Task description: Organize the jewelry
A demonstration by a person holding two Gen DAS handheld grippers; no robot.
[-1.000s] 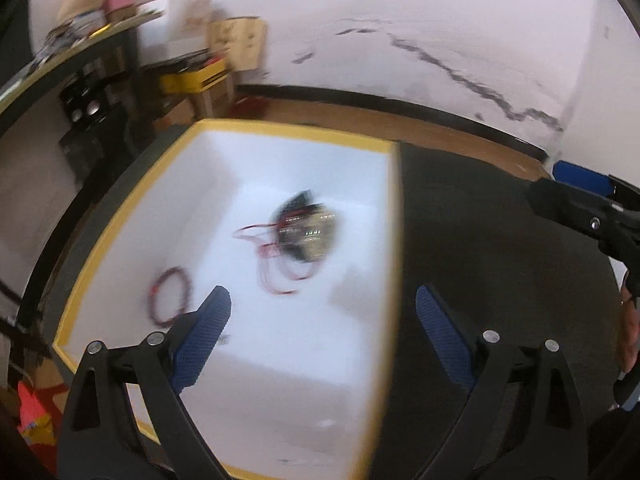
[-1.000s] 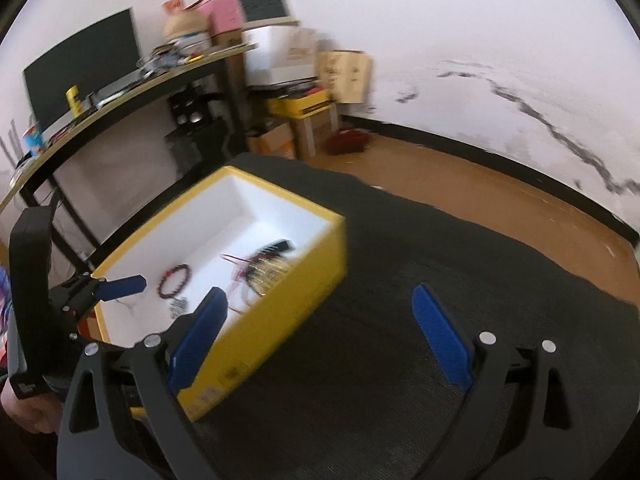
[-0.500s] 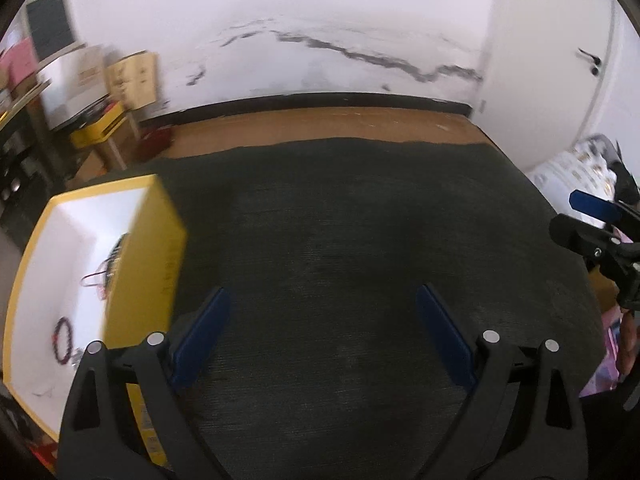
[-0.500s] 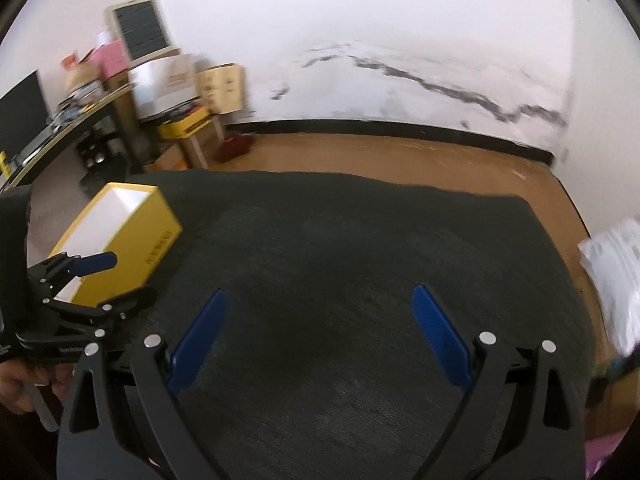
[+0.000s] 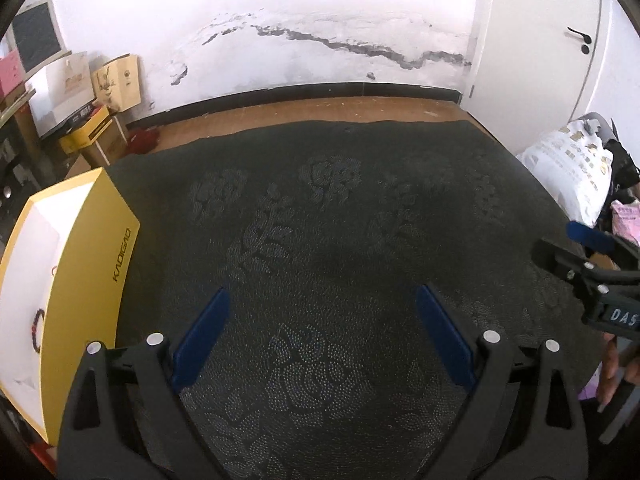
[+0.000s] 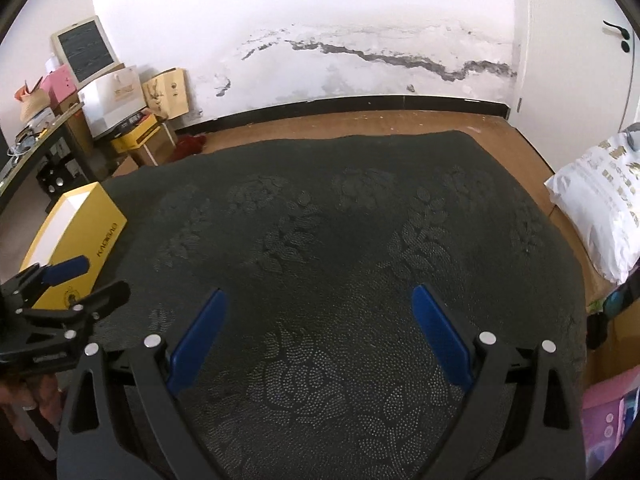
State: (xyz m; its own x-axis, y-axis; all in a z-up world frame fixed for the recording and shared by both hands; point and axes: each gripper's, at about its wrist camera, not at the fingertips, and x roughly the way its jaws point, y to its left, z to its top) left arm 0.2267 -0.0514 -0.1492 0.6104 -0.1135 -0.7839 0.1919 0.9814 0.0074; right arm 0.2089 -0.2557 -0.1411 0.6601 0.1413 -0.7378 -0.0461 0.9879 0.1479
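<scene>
1. My left gripper point(image 5: 320, 336) and right gripper point(image 6: 318, 336) have fingers wide apart, holding nothing.
2. The yellow box point(image 5: 86, 280), with a bead bracelet point(image 5: 37, 330) inside, sits far left of my fingers.
3. I might bump the box and spill it.

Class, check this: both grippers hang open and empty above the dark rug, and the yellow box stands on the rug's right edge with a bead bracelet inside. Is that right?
Not quite. The box stands at the rug's left edge, not the right, as the left wrist view shows. The rest holds: the left gripper and right gripper are open and empty, and the bracelet lies inside the box.
</scene>
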